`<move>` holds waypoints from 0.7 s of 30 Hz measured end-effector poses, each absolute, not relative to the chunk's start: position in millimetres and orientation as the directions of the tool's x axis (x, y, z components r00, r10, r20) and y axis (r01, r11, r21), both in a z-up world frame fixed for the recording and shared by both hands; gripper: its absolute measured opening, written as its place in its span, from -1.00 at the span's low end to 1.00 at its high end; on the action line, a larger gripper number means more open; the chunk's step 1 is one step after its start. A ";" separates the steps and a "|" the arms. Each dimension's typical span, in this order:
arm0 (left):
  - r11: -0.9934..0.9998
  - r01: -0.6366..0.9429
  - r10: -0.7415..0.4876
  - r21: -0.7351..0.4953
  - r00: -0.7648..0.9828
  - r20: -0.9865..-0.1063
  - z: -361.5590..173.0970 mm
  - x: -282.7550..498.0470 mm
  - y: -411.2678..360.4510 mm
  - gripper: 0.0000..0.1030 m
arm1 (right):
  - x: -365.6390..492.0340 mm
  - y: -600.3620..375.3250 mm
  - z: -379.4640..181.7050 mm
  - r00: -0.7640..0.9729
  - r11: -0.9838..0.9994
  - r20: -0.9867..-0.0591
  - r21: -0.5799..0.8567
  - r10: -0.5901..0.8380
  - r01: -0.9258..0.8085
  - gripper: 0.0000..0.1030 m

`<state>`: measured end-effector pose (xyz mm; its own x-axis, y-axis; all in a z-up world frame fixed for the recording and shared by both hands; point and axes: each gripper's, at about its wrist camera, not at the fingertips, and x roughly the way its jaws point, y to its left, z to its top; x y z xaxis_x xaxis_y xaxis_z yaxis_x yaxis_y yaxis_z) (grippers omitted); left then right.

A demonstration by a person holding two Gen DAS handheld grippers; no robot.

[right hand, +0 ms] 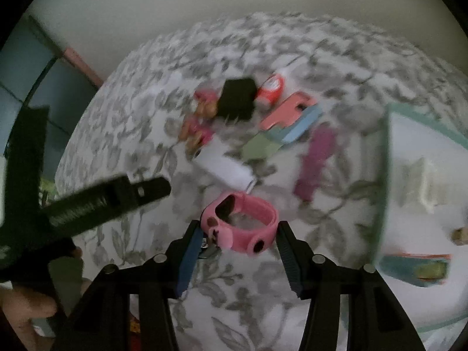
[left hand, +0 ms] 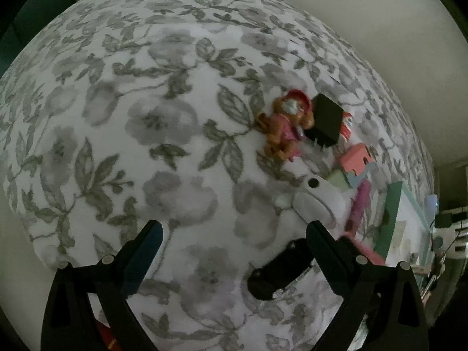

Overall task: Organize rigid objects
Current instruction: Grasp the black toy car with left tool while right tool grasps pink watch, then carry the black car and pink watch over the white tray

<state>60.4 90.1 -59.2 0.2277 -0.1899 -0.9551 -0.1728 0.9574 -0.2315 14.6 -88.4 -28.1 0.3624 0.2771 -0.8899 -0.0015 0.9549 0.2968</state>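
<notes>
1. Pink silicone, a looped watch band (right hand: 244,228), sits between the fingers of the right gripper (right hand: 238,235). The left pad touches its buckle end and the right pad lies against its outer curve, so the jaws read as closed on the band, half wide because the loop is broad. It appears just off the floral bedspread (right hand: 146,152), though blur makes that uncertain.

2. Judged from the task, the grip across the loop's width suits carrying it to the teal-rimmed tray (right hand: 386,175) at the right, which already holds a few small items.

3. Just beyond the band lies a white cylinder (right hand: 225,169), and past it a purple strip (right hand: 317,161), then green, blue and salmon flat pieces (right hand: 289,112) fanned together.

4. Farthest in the pile are a black block (right hand: 237,99), a red-and-white item (right hand: 272,89) beside it and a small toy figure in pink (right hand: 199,122), all near one another, still unsorted.

5. The left gripper (left hand: 234,242) hangs over bare bedspread with its jaws spread wide and nothing between them; a black object (left hand: 278,275) lies just inside its right finger, untouched as far as can be told. In the right wrist view it shows at the left, held by a hand (right hand: 26,307).

6. The left gripper seems to be kept aside so the right can work the pile.
</notes>
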 end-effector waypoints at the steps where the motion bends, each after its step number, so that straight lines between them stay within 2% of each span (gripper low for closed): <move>1: 0.960 -0.159 -0.192 -0.230 0.225 -0.955 -59.0 60.5 86.6 0.91 | 13.8 -93.3 -23.6 0.377 0.953 -0.883 0.303 0.279 0.007 0.06; 14: 0.979 0.114 -0.180 -0.166 0.123 -0.976 -73.0 52.3 16.6 0.87 | 6.5 -156.8 10.7 0.504 0.919 -0.825 0.368 0.254 0.139 0.06; 16: 0.977 0.144 -0.171 -0.156 0.099 -0.980 -78.3 50.2 7.4 0.77 | 5.7 -161.1 12.1 0.510 0.916 -0.822 0.373 0.253 0.148 0.06; 18: 0.974 0.169 -0.167 -0.153 0.071 -0.983 -84.4 48.2 -0.8 0.41 | 4.1 -165.1 14.2 0.516 0.915 -0.820 0.371 0.246 0.155 0.06; 19: 0.972 0.178 -0.166 -0.153 0.063 -0.984 -86.6 47.2 -3.4 0.33 | 3.5 -167.1 15.4 0.519 0.914 -0.819 0.373 0.245 0.158 0.06; 21: 0.971 0.198 -0.146 -0.131 0.062 -0.987 -89.2 46.2 -8.5 0.03 | 1.8 -173.1 18.2 0.531 0.907 -0.810 0.387 0.248 0.167 0.06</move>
